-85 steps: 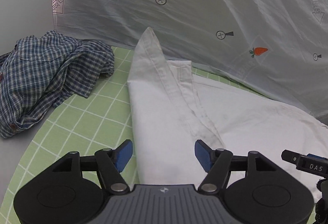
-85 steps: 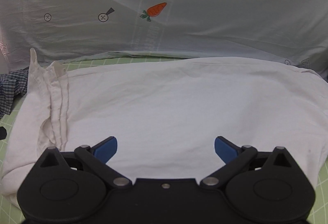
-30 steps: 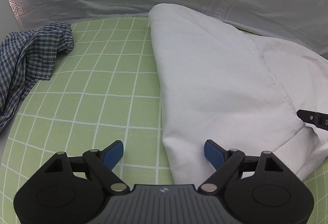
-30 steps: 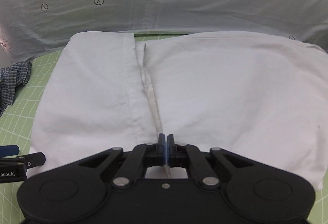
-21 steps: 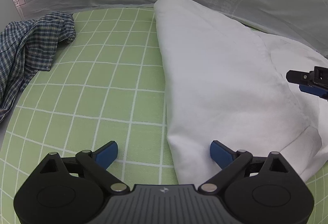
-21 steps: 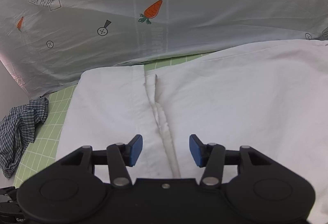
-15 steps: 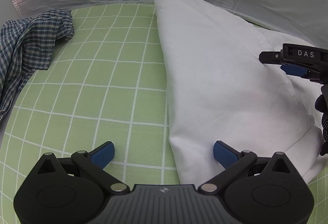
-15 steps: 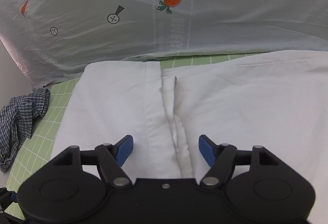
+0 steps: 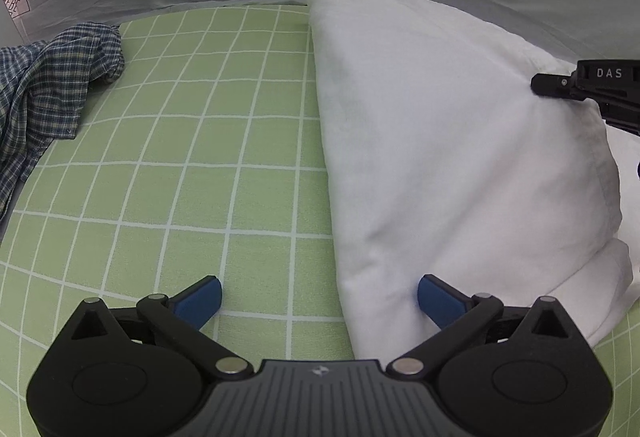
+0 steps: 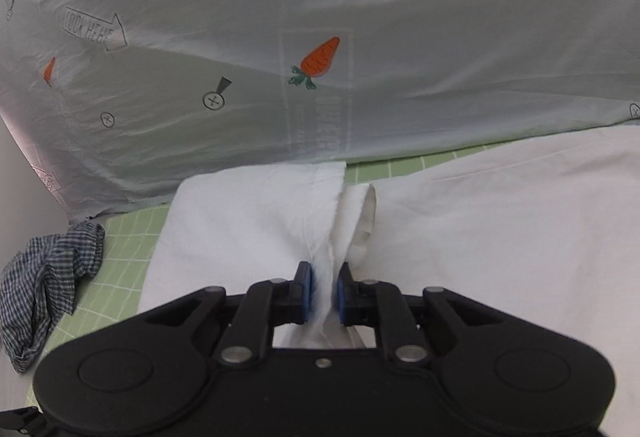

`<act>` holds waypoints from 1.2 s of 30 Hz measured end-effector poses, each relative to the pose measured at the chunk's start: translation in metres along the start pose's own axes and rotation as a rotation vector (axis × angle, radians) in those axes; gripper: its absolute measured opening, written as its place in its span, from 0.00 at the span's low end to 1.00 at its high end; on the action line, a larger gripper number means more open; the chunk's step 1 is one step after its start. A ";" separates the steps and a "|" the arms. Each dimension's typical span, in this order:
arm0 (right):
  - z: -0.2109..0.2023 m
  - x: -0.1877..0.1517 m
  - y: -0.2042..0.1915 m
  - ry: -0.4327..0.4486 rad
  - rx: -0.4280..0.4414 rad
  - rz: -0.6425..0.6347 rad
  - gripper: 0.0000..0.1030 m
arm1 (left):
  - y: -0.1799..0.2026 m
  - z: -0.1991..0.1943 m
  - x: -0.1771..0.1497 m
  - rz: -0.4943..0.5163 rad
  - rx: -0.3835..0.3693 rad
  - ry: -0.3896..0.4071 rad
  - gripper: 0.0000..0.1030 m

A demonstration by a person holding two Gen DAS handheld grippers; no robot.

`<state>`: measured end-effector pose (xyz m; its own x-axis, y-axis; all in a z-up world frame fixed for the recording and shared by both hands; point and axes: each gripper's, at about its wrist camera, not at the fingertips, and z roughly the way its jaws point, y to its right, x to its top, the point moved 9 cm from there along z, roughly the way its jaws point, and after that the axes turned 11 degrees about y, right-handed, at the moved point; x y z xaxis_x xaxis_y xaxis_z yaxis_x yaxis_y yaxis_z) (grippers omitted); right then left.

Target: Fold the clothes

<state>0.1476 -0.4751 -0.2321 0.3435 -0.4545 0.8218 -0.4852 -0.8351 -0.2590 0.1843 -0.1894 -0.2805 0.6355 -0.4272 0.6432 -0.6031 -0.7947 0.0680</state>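
Two garments are seen on a green cloth (image 9: 208, 141) ruled with thin white grid lines. At the far left a blue checked shirt (image 9: 48, 85) of thin woven cotton is crumpled into a soft, irregular heap. To its right a white shirt (image 9: 440, 141) of smooth, faintly creased fabric is laid flat, its left panel folded over into a long, straight edge. The left gripper (image 9: 318, 297) is held wide apart just above the near corner of that panel, one blue pad over the green cloth and the other over the white fabric, with nothing grasped. Further right, the right gripper (image 10: 323, 291) is nearly clenched around the raised, stitched placket ridge of the white shirt, a pinch of fabric lying between its blue pads. Behind everything a wrinkled pale sheet (image 10: 320, 37) printed with carrots and arrows is draped.
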 end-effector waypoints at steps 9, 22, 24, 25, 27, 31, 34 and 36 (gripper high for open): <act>-0.042 -0.027 0.030 -0.033 -0.166 -0.160 0.77 | 0.003 -0.003 0.003 0.041 0.046 -0.016 1.00; -0.181 -0.077 0.203 -0.040 -0.421 0.216 1.00 | 0.067 -0.028 0.021 0.117 0.005 0.065 1.00; -0.189 -0.082 0.227 -0.050 -0.438 0.252 1.00 | 0.083 -0.023 0.017 0.130 0.003 0.036 1.00; -0.191 -0.084 0.236 -0.068 -0.436 0.249 1.00 | 0.091 -0.021 0.016 0.125 -0.003 0.027 1.00; -0.189 -0.083 0.244 -0.070 -0.401 0.236 1.00 | 0.105 -0.016 0.013 0.114 -0.007 0.014 1.00; -0.185 -0.078 0.260 -0.063 -0.318 0.230 1.00 | 0.123 -0.001 0.005 0.135 0.030 -0.030 1.00; -0.183 -0.064 0.286 -0.001 -0.287 0.326 1.00 | 0.124 0.008 -0.001 0.115 0.062 -0.061 1.00; -0.181 -0.054 0.309 0.050 -0.283 0.408 1.00 | 0.124 0.010 -0.001 0.124 0.063 -0.063 1.00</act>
<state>-0.1664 -0.6522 -0.2643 0.0445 -0.7054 0.7074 -0.7735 -0.4725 -0.4225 0.1138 -0.2920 -0.2805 0.5884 -0.5482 0.5944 -0.6485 -0.7590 -0.0580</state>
